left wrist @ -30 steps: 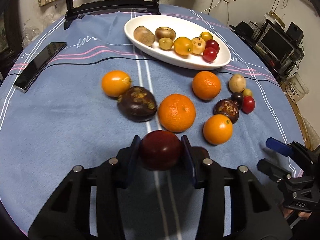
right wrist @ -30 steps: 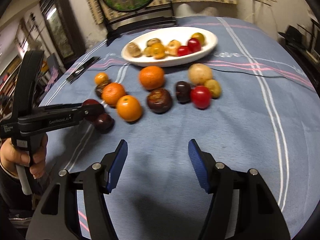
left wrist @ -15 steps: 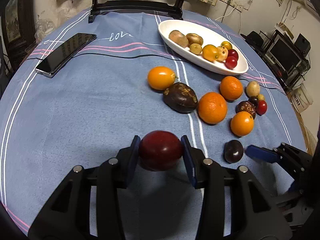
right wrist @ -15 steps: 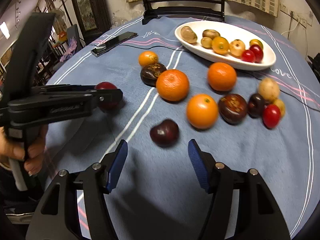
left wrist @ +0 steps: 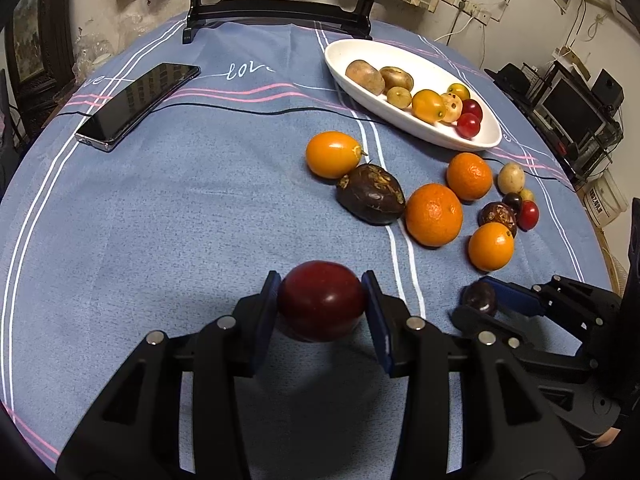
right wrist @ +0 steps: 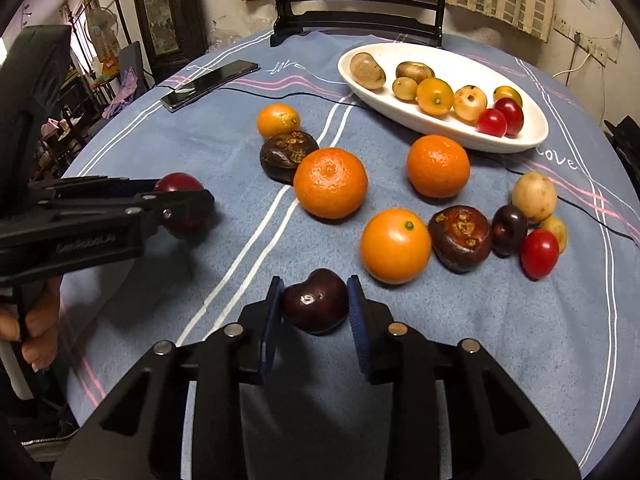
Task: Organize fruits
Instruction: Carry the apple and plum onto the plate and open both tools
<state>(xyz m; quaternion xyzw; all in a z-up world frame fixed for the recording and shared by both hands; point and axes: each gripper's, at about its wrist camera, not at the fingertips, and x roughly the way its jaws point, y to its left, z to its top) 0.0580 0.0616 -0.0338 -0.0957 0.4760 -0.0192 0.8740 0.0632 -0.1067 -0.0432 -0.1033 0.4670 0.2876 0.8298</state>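
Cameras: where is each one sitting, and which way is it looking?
Left wrist: sits on the left gripper, looking down its fingers across the blue tablecloth to the white dish; it is shut on a red fruit, and the right gripper shows at the right.
Right wrist: sits on the right gripper, facing the same dish; its jaws have just closed on a dark plum, and the left gripper and a hand show at the left.
Shared: both fruits, dish, oranges, phone.
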